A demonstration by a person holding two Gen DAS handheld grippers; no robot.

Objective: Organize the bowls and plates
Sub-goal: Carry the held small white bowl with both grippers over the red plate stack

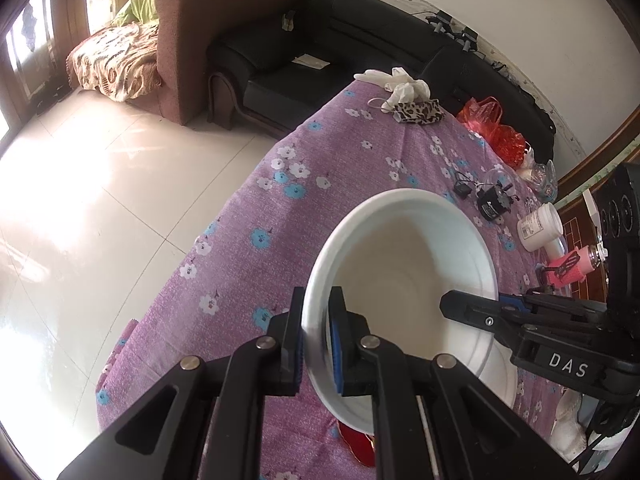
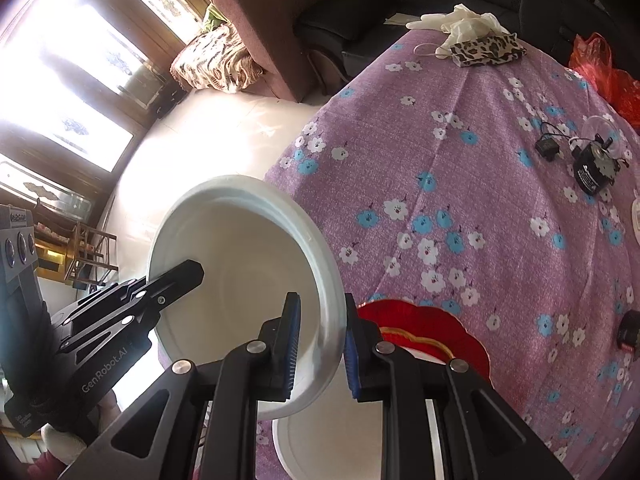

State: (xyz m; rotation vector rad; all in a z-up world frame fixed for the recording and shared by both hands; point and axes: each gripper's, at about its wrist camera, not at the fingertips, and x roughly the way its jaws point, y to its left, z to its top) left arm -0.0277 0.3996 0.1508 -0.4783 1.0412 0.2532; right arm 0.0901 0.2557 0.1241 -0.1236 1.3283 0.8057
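Both grippers clamp one white bowl (image 1: pixel 404 276) by opposite sides of its rim, holding it above the table (image 1: pixel 248 216), tilted, mouth toward the cameras.

Left gripper (image 1: pixel 316 340): jaws pinched on the rim, one blue pad inside the bowl, the other outside. Right gripper (image 2: pixel 320 344): same grip on the opposite rim, pads pressing the wall from both sides.

In the left wrist view the right gripper comes in from the right edge, w/ "DAS" in white letters on its body. In the right wrist view the left gripper comes in from the left edge; its side reads "GenRobot.AI". Small print above that is too blurred to read.

Under the bowl: a white plate (image 2: pixel 340 440) on the purple flowered cloth, and a red scalloped plate (image 2: pixel 432 324) w/ a gold line, just beside it & partly hidden by the right gripper.

Far end of table: white gloves (image 1: pixel 396 80), leopard-print mask (image 1: pixel 420 111), red plastic bag (image 1: pixel 496 126). Nearer: small black motor (image 1: pixel 494 202) w/ wires, white jar (image 1: pixel 538 227) lying on its side, label unreadable, pink item (image 1: pixel 568 268) at the edge.

Beyond the table: black sofa (image 1: pixel 304 44), brown armchair (image 1: pixel 200 28).
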